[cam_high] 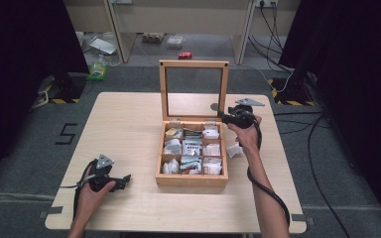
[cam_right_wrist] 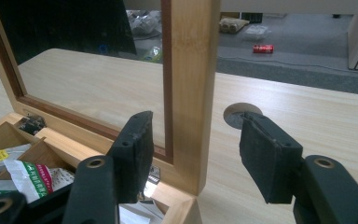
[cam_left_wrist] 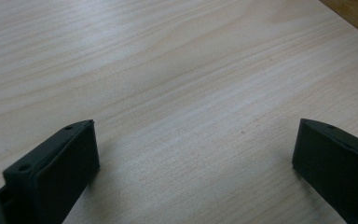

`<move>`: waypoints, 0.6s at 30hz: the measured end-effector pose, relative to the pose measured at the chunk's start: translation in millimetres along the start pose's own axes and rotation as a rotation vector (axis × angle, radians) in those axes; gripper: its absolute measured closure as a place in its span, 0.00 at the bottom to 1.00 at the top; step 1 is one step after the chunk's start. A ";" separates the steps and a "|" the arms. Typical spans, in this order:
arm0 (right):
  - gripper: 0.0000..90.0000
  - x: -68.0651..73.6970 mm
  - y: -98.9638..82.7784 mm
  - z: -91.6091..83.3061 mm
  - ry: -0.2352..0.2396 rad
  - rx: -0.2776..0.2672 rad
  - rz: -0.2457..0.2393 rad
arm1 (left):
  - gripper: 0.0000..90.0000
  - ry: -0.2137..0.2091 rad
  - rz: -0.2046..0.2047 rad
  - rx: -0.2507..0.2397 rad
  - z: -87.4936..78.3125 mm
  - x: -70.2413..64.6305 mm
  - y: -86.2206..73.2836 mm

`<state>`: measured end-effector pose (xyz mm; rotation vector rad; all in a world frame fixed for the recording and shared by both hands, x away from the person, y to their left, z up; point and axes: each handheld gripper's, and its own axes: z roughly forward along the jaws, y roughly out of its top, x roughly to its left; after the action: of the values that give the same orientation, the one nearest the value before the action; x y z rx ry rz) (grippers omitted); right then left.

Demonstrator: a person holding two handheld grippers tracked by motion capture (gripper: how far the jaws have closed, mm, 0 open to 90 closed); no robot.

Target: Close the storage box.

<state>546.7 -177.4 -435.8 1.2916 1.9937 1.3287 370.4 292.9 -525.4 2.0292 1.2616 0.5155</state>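
straddling the lid frame [cam_right_wrist: 191,93], right gripper [cam_right_wrist: 193,149] jaws apart, untouched.

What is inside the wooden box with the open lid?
The wooden box holds small packets in its compartments, mostly white. What lies beneath the top packets is covered.

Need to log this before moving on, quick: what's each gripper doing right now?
Left gripper: open, nothing between its jaws, over bare table.
Right gripper: open, jaws either side of the box lid's frame, pads not pressing on it.
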 end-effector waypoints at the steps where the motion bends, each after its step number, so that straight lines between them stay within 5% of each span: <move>1: 0.51 0.0 0.0 0.0 0.000 0.000 0.000 | 0.00 0.000 0.000 0.000 0.0 0.0 0.0; 18: 0.57 8.8 5.2 15.5 0.018 0.003 -0.005 | 0.00 0.000 0.000 0.000 0.0 -0.1 0.0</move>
<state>556.4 -161.6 -437.0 1.2793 2.0111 1.3399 370.4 292.8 -525.4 2.0293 1.2615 0.5160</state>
